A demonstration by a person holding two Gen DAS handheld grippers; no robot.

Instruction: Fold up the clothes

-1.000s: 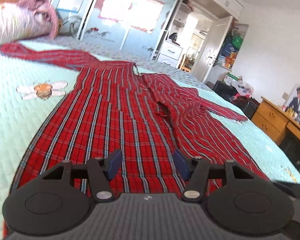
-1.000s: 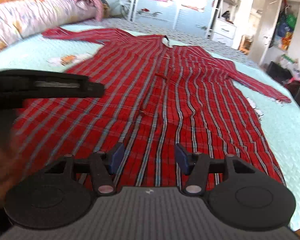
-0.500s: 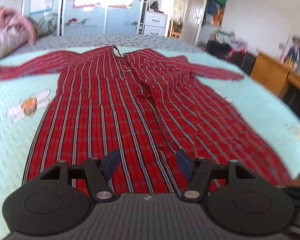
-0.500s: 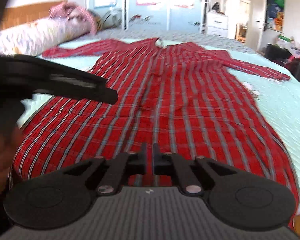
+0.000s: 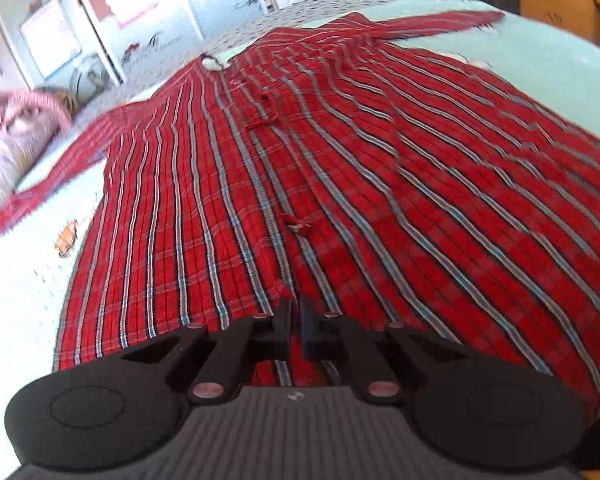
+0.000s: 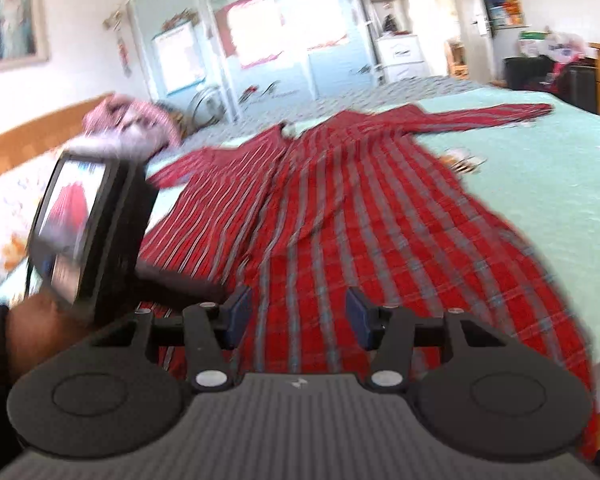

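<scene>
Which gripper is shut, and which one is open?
The left gripper is shut, fingers together over the red dress. The right gripper has a wide gap.

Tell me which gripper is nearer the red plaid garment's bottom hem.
Left. The left gripper is shut right at the bottom hem of the red plaid garment; the right gripper hovers open above the cloth.

Sunlit bedroom: mint bedspread (image 6: 540, 152), mirrored wardrobe (image 6: 260, 40)
</scene>
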